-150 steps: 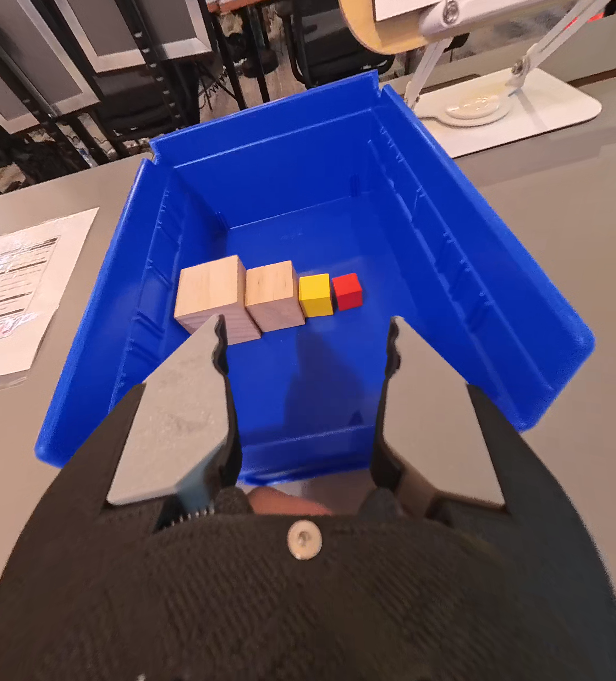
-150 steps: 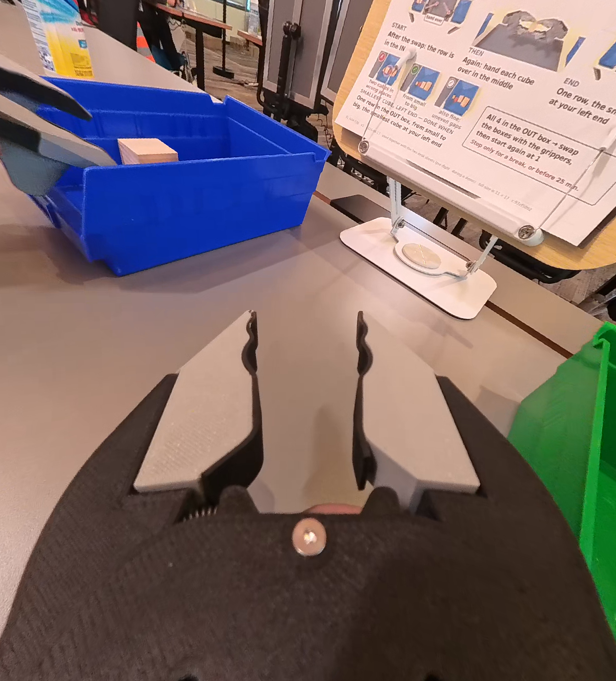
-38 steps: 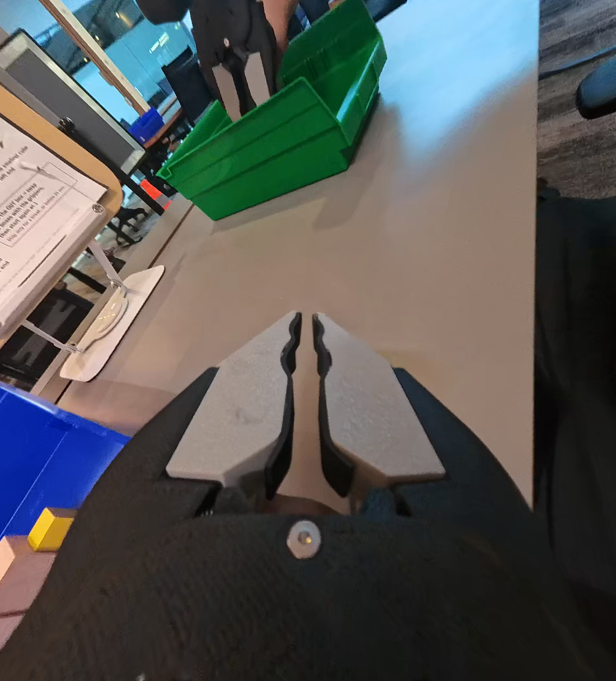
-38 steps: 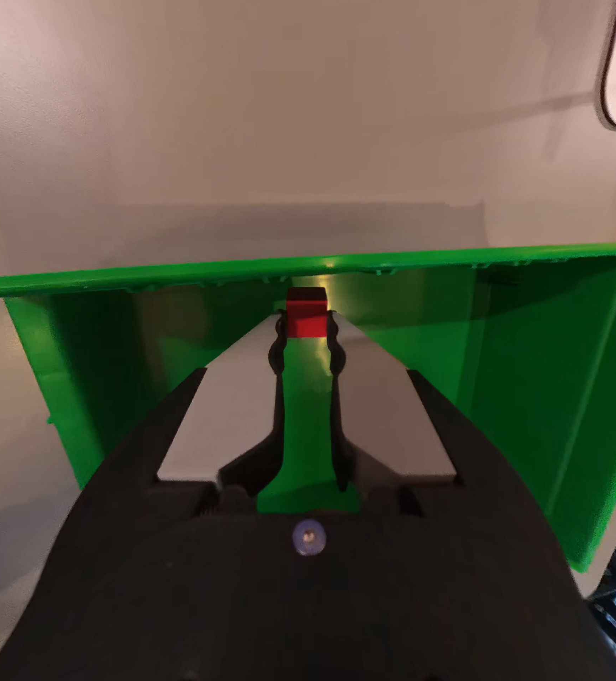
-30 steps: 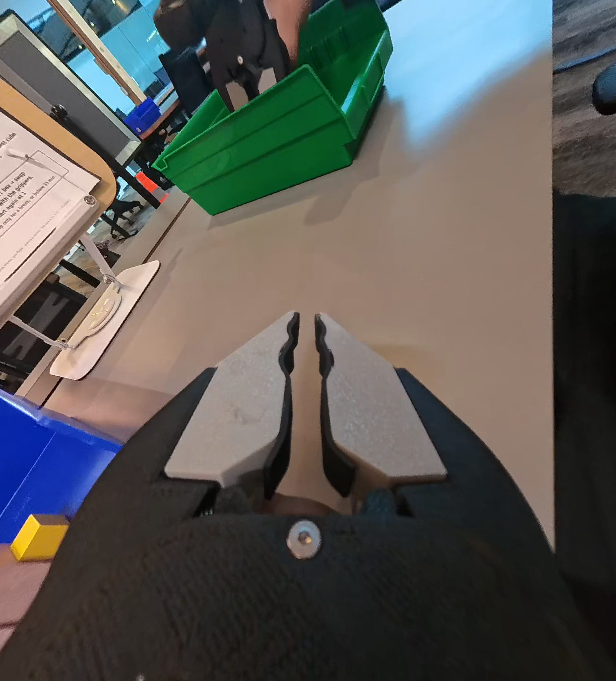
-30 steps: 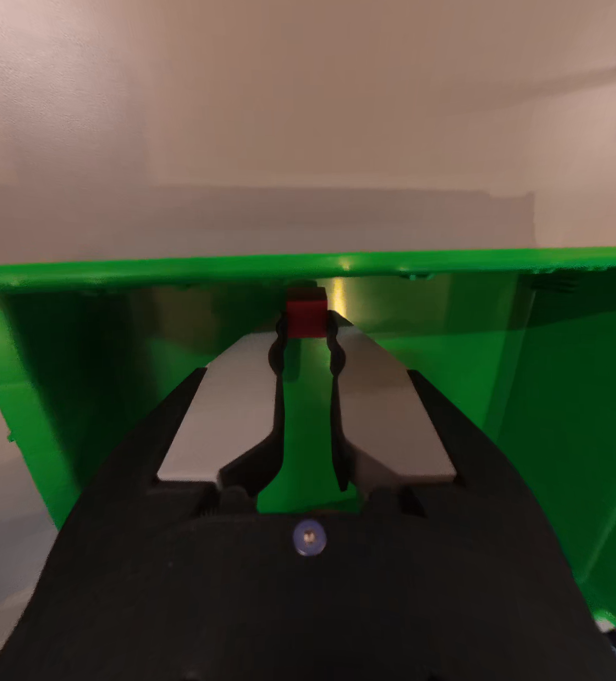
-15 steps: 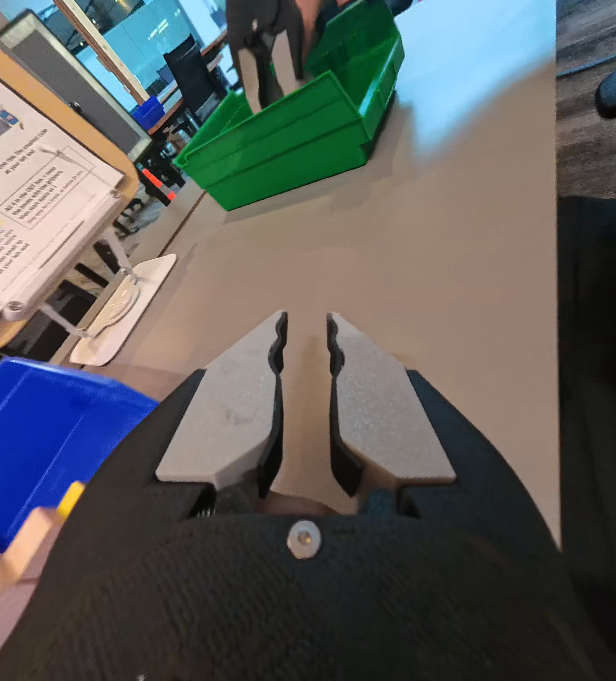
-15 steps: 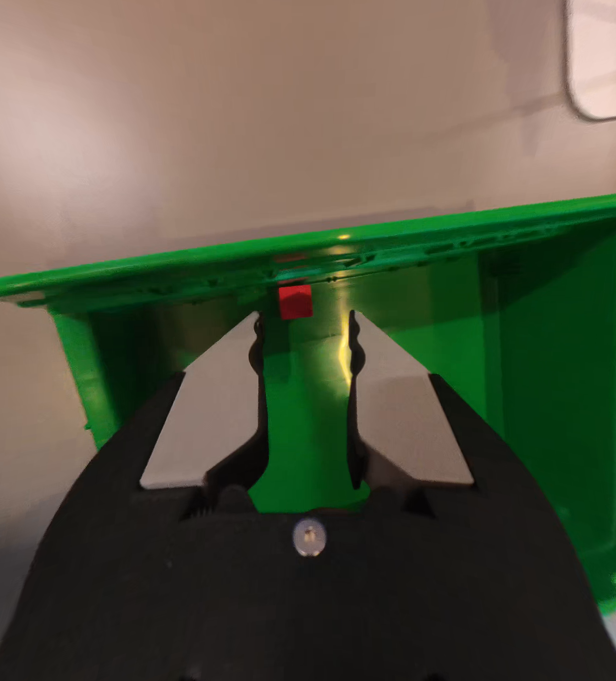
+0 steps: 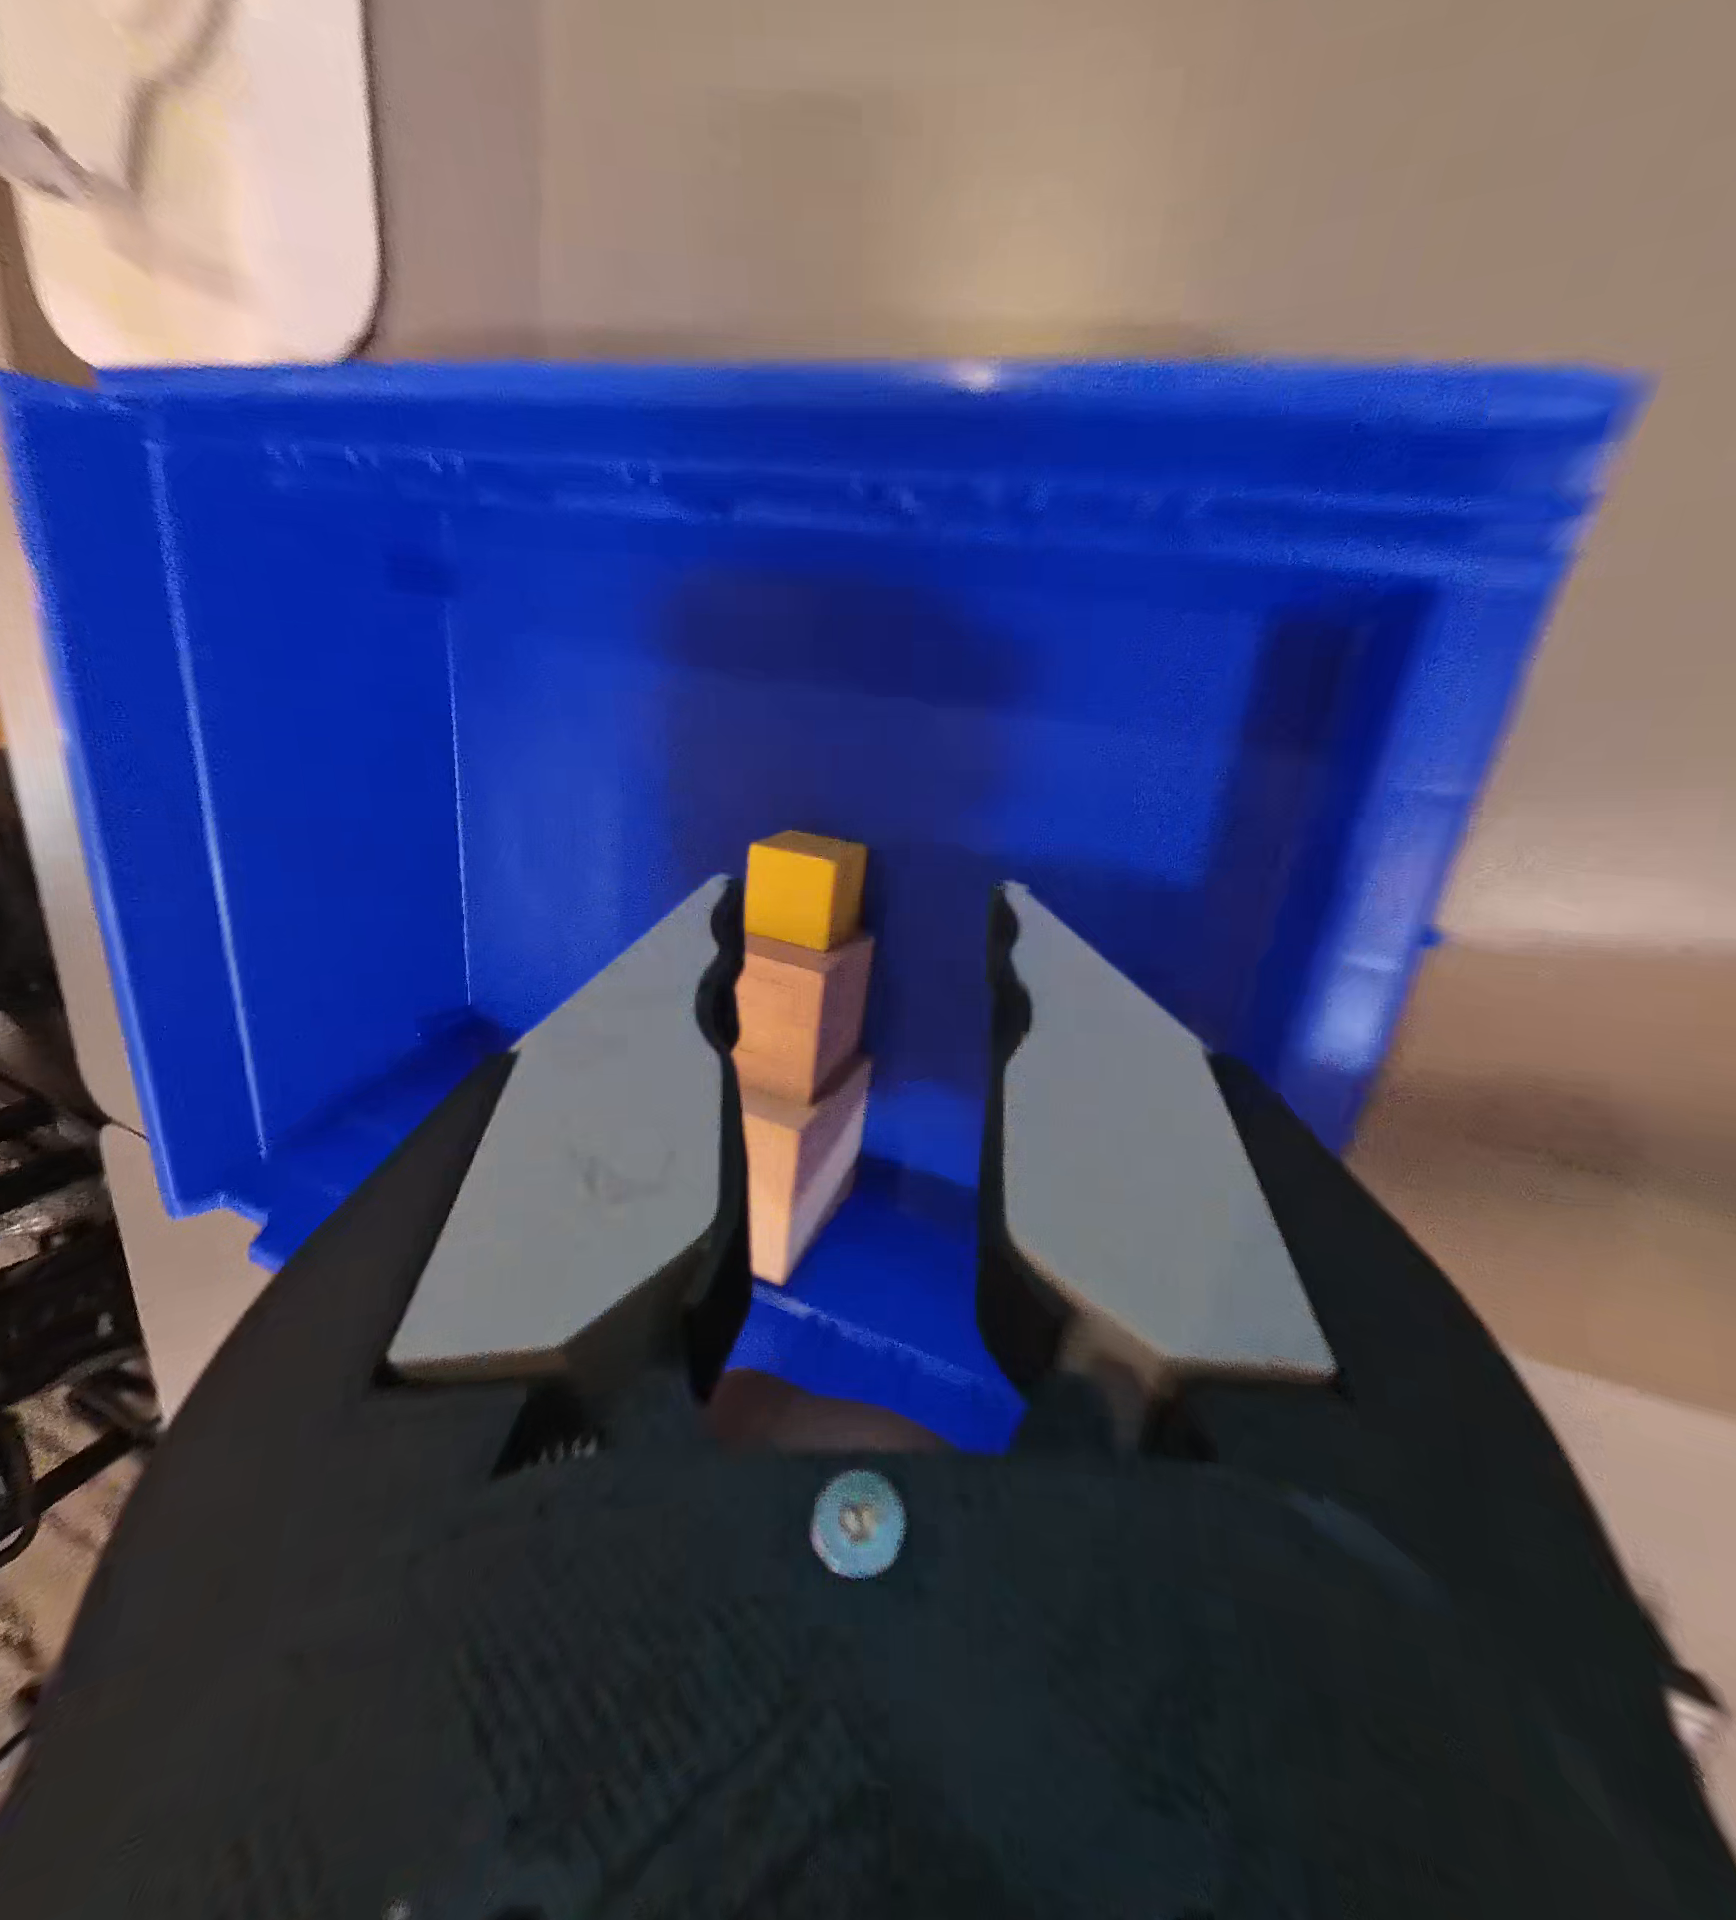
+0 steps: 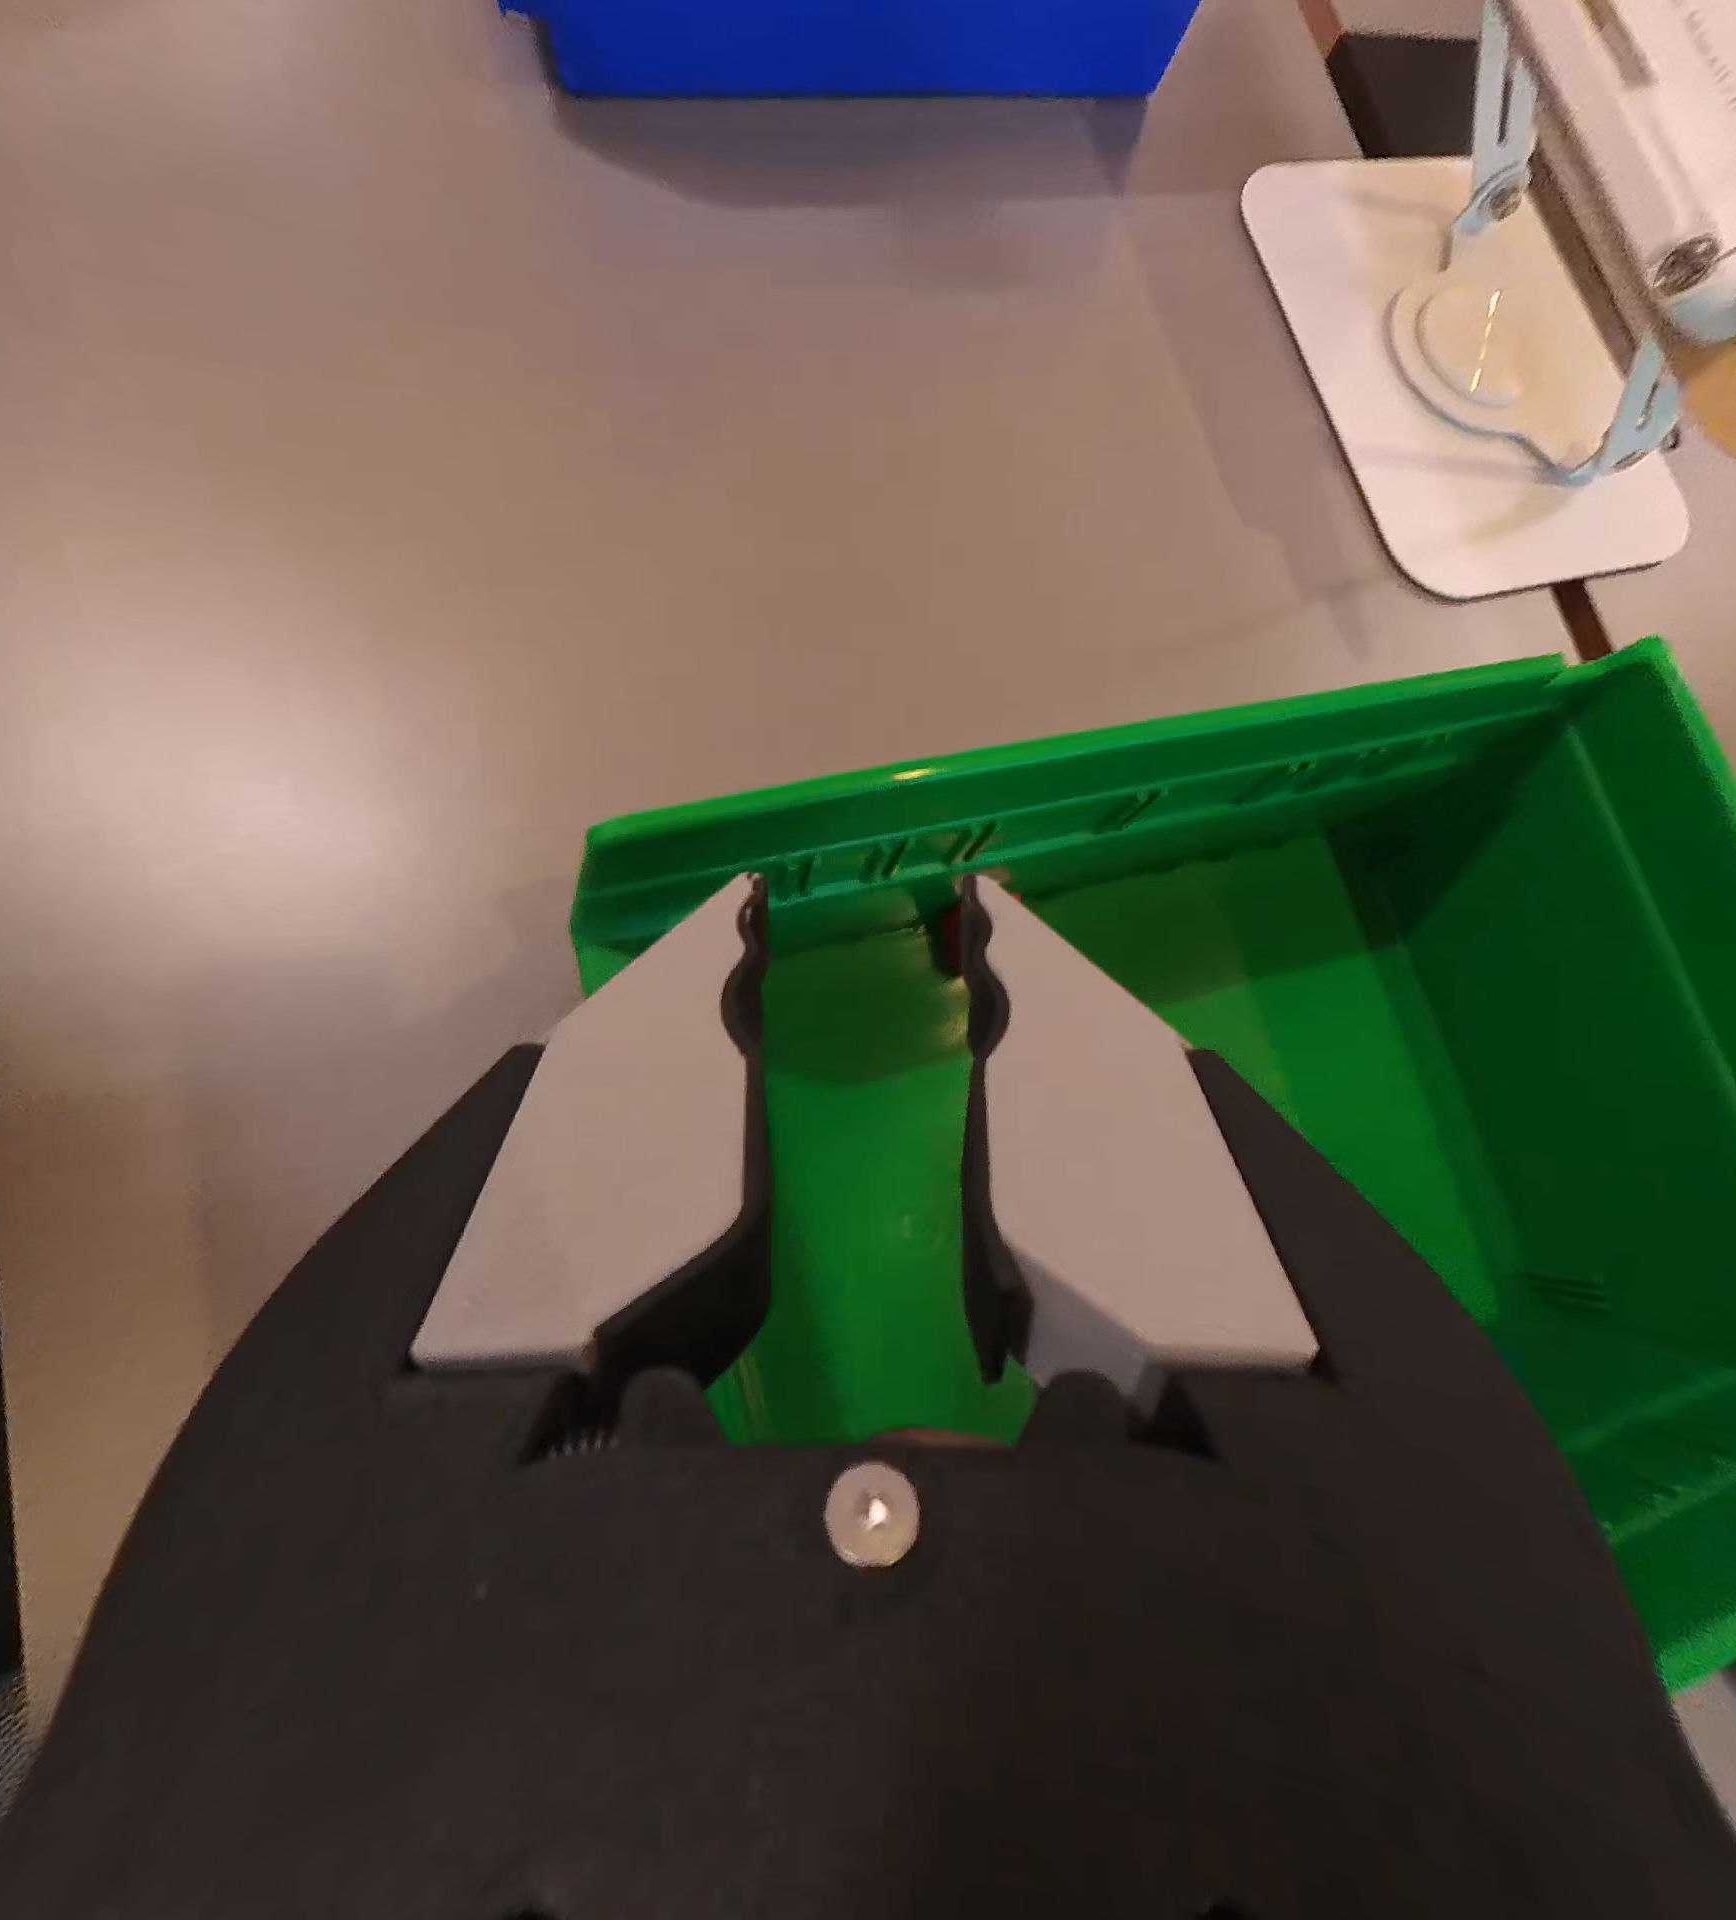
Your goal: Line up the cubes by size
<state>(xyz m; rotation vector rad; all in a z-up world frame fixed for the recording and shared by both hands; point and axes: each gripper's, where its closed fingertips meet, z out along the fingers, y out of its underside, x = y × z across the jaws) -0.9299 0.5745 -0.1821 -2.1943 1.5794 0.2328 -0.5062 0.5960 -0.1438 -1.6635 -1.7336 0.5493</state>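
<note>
In the left wrist view, the left gripper point(image 9: 856, 899) hangs over the blue bin point(image 9: 324, 727), which rests on the grey counter point(image 9: 1051, 208); its jaws stand well apart and grip nothing; three cubes lie in a touching row on the bin floor, running away from the camera between the jaws; the yellow cube point(image 9: 807, 891) is the farthest and smallest, sitting just past the fingertips and nearer the left one; the middle wooden cube point(image 9: 799, 1023) and the larger wooden cube point(image 9: 802, 1174) lie in the gap behind it, hard against the left finger point(image 9: 573, 1143) as seen from here, though whether they touch it cannot be told; the picture is blurred; a white stand base point(image 9: 220, 177) shows at the upper left.

In the right wrist view, the right gripper point(image 10: 861, 894) is above the near end of the green bin point(image 10: 1570, 1039); its jaws are parted and empty; the red cube point(image 10: 947, 932) shows only as a sliver inside the bin beside the far wall, just at the inner edge of the right fingertip and mostly hidden by it; the blue bin's edge appears across the counter at the top, well apart from the green one; the white stand base with its clip board point(image 10: 1726, 135) lies to the upper right.
</note>
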